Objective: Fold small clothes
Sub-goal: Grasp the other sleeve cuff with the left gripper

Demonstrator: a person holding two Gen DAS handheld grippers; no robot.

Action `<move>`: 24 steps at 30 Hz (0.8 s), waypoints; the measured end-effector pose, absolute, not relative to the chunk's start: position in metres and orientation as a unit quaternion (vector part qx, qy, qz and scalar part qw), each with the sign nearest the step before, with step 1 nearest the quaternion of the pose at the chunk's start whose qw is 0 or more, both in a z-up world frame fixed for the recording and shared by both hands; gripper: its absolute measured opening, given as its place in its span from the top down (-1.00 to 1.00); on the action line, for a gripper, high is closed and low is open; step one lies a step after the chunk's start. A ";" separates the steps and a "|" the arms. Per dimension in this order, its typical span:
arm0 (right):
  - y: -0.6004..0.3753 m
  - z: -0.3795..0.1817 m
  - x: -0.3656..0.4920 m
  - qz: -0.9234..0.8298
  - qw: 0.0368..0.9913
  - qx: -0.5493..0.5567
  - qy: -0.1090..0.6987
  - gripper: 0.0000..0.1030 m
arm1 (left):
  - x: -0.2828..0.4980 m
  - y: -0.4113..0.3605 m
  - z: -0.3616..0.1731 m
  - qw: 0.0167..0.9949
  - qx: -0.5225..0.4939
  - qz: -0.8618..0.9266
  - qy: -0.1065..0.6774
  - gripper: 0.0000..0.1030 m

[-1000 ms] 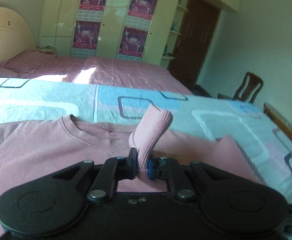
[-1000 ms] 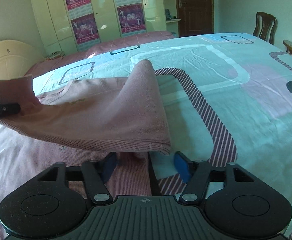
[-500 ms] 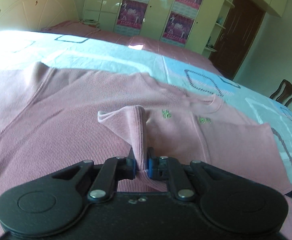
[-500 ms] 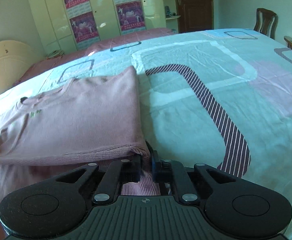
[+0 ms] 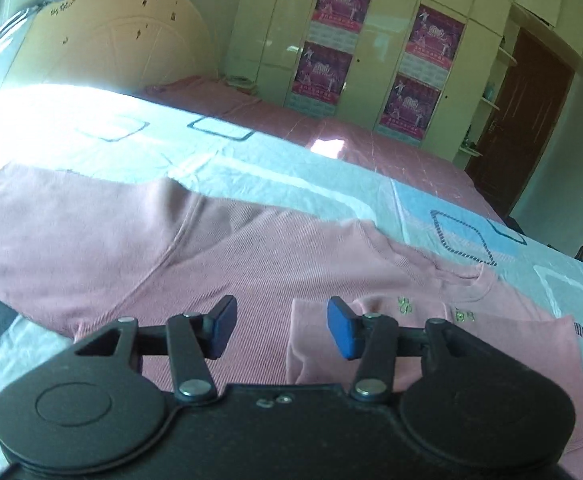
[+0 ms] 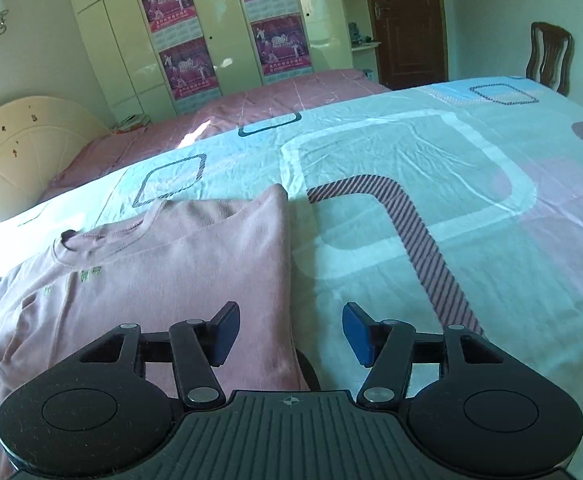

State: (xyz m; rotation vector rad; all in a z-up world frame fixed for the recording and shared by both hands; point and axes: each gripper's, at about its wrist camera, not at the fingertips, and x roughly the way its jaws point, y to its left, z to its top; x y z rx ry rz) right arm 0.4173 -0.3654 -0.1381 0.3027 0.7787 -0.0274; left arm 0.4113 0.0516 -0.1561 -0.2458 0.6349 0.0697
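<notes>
Your left claw has let go: half a second ago its blue pads were pinched on a ridge of pink cloth, and now they stand wide apart with nothing between them. Your right claw has done the same; it was clamped on the folded edge and now gapes open and empty over that edge.

The pink sweater lies flat on the bed, where a second ago its right side was lifted in a drape. In the left wrist view the folded-over sleeve rests on the chest just under your right pad, its cuff end dropped flat instead of standing up. In the right wrist view the folded side forms a straight edge running away from the claw, with the patterned bedsheet bare beside it.

The near hem of the sweater is hidden behind both claw bodies, so you cannot see how the lower part lies. The small green embroidery near the collar is too blurred to read. The left shoulder is washed out by sun glare. A dark object at the right edge of the left view is cut off.

Farther off stand a second bed with a pink cover, the cream headboard, the wardrobe with posters, a brown door and a wooden chair.
</notes>
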 end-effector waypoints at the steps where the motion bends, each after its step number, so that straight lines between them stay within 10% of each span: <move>1: -0.365 -0.140 0.430 -0.011 0.914 0.146 0.378 -0.11 | 0.410 0.047 -0.151 0.946 -0.109 0.024 0.303 0.06; 5: -0.367 -0.153 0.474 -0.012 0.908 0.164 0.385 -0.05 | 0.421 0.025 -0.155 0.946 -0.082 -0.011 0.312 0.06; 12: -0.377 -0.166 0.511 -0.026 0.903 0.183 0.388 0.86 | 0.442 0.003 -0.192 0.930 -0.039 -0.019 0.365 0.06; 19: -0.373 -0.158 0.503 -0.055 0.911 0.145 0.382 0.81 | 0.437 0.009 -0.184 0.928 -0.042 -0.019 0.369 -0.09; 24: -0.337 -0.139 0.468 -0.018 0.926 0.097 0.365 0.03 | 0.426 0.029 -0.171 0.927 -0.056 -0.007 0.372 -0.20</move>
